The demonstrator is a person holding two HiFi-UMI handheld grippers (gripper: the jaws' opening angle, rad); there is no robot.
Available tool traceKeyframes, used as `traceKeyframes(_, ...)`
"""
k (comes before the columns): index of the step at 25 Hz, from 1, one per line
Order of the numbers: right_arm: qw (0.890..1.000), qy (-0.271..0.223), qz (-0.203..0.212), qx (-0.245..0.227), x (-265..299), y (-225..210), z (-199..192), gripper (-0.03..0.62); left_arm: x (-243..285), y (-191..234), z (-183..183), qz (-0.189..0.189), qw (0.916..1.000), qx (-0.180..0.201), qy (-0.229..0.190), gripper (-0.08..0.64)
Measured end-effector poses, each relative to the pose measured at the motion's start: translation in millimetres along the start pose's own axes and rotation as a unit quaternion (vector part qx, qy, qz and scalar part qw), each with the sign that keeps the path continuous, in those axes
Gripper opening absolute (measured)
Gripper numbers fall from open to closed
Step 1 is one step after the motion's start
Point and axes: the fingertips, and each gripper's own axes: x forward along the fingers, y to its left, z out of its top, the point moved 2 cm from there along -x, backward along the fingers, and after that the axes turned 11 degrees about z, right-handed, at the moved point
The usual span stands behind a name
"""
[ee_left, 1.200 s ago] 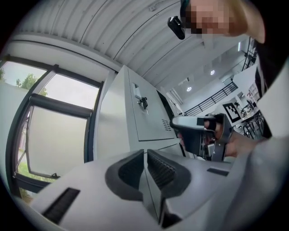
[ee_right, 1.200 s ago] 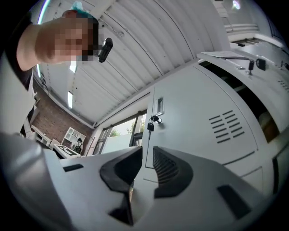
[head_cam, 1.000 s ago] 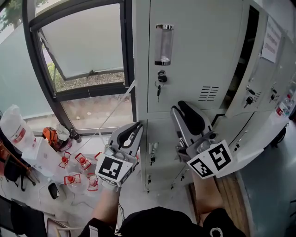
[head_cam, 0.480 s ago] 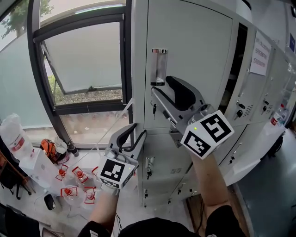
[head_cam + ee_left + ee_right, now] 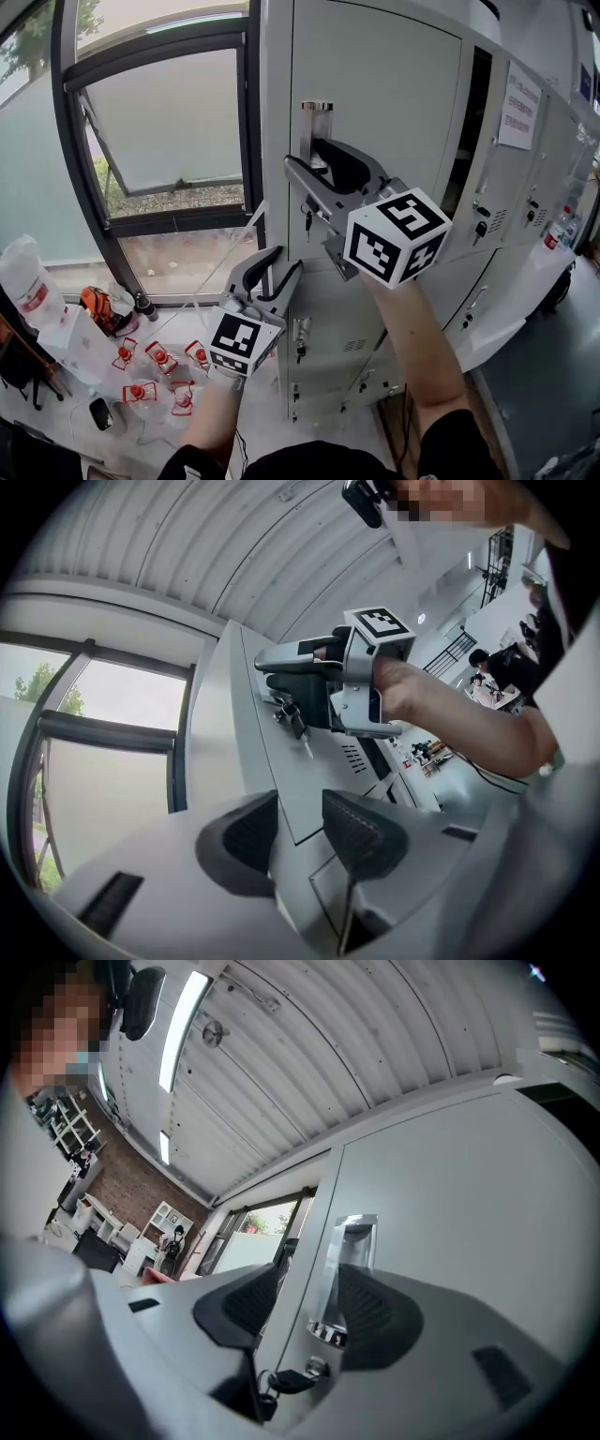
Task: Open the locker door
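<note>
Chrome rectangular handle [image 5: 345, 1269] between right gripper's [image 5: 307, 1299] ribbed fingers [image 5: 375, 1316], just spread apart; left gripper's [image 5: 300, 825] likewise, empty.

The upright chrome pull handle [image 5: 349, 1269] on the grey metal locker door [image 5: 469, 1194] stands ahead in the gap between the right gripper's [image 5: 307, 1309] jaws, which have just been opening. The black-headed key [image 5: 288, 1381] sits below the handle. The left gripper's [image 5: 295, 832] jaws, also just opening, have only the bank of grey lockers [image 5: 272, 771] ahead between them. The dark-framed window [image 5: 94, 761] lies to their left.
</note>
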Motion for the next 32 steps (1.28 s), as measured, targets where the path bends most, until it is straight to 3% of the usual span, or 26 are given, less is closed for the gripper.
traceKeyframes(10,0.999,-0.008,-0.012,0.041,0,-3,-2,0.163,-7,2,-15,0.003,0.9997,-0.009,0.021,0.143)
traceKeyframes(17,0.997,-0.034,-0.005,0.073,-17,5,10,0.137,-17,-4,-6,-0.004,0.9999,-0.011,0.007,0.144)
traceKeyframes(27,0.997,-0.041,0.012,0.058,-52,31,31,0.137,-26,-42,10,-0.049,0.9984,-0.023,-0.015,0.146)
traceKeyframes(32,0.999,-0.031,0.003,0.038,-69,43,33,0.137,-38,-53,19,-0.068,0.9958,-0.051,-0.034,0.146)
